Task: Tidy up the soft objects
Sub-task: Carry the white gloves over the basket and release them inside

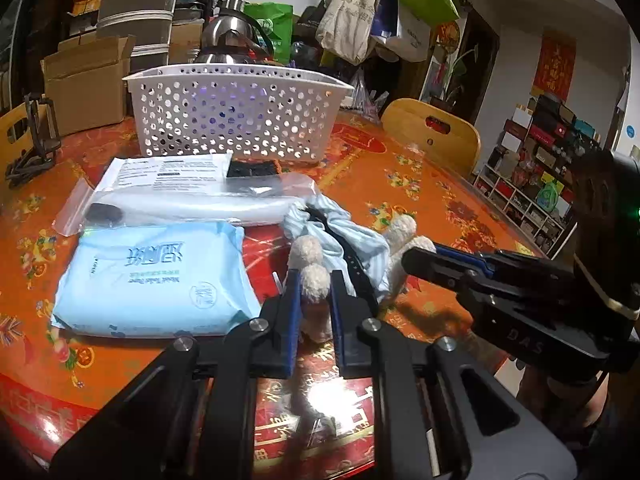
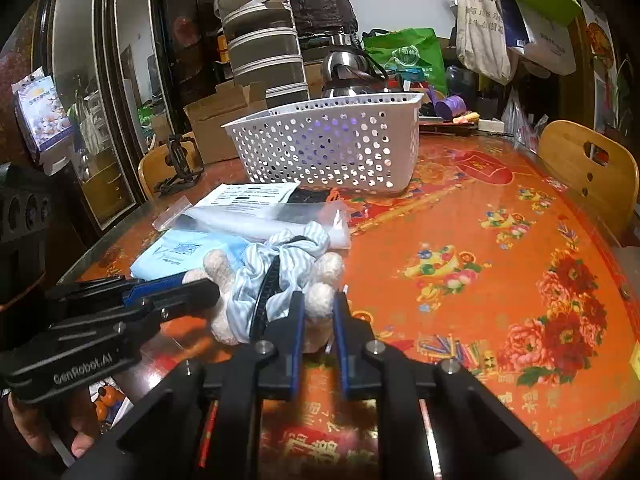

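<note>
A cream plush toy [image 1: 352,236] in pale blue striped clothes with a black strap lies on the orange floral table [image 1: 400,184]. My left gripper [image 1: 314,280] is shut on one fuzzy cream limb of it, the blue pads pressing both sides. My right gripper [image 1: 414,258] comes in from the right and grips the toy's other side. In the right wrist view the right gripper [image 2: 318,300] is shut on another cream limb of the plush toy [image 2: 288,260], and the left gripper [image 2: 208,286] clamps the toy from the left. A white perforated basket [image 1: 240,120] [image 2: 332,140] stands behind.
A light blue pack of wipes [image 1: 152,280] [image 2: 172,256] and a clear zip bag with papers [image 1: 192,200] [image 2: 272,220] lie left of the toy. A cardboard box [image 1: 84,84], a steel kettle [image 1: 232,36] and wooden chairs [image 1: 436,132] [image 2: 592,168] ring the table.
</note>
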A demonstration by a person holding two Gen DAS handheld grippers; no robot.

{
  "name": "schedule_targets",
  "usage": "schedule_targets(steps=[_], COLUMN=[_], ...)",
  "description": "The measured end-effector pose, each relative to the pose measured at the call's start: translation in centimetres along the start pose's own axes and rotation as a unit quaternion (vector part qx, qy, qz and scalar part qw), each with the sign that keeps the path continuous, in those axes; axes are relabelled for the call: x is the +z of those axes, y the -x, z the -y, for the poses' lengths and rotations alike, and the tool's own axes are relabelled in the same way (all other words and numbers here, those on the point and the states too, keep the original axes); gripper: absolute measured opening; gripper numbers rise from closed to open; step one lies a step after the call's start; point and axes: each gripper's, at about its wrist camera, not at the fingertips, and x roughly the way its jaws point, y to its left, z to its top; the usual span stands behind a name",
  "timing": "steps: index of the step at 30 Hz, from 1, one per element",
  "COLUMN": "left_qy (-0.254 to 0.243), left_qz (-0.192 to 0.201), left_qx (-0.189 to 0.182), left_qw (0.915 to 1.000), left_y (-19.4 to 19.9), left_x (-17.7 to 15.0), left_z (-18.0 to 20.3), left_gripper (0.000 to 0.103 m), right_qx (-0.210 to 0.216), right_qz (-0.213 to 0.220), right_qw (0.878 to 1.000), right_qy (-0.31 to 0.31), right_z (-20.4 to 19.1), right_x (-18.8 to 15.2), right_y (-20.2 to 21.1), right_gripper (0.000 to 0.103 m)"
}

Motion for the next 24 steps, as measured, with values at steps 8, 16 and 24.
schedule_targets(steps=[8, 16, 24], left_qy=[-0.008, -0.009, -0.005], left_qz=[0.034, 0.066, 0.106], left_qx=[-0.010, -0.015, -0.021], left_qw=[0.9994, 0.9976, 0.9941], left_y=[2.7, 6.0, 8.6], left_x=[0.8, 2.2, 6.4], left_z=[-0.4, -0.8, -2.0], left_gripper=[0.012, 0.012, 0.012], right_qx=[0.008, 0.021, 0.034], right_qz=[0.034, 0.066, 0.104], right_qw=[0.999, 0.997, 0.993], right_qy=[0.009, 0.021, 0.043], right_z=[-1.0, -2.3, -3.5], right_x=[0.8, 2.8, 7.6], right_y=[2.4, 4.4, 5.7], right_gripper=[0.011, 0.011, 0.011])
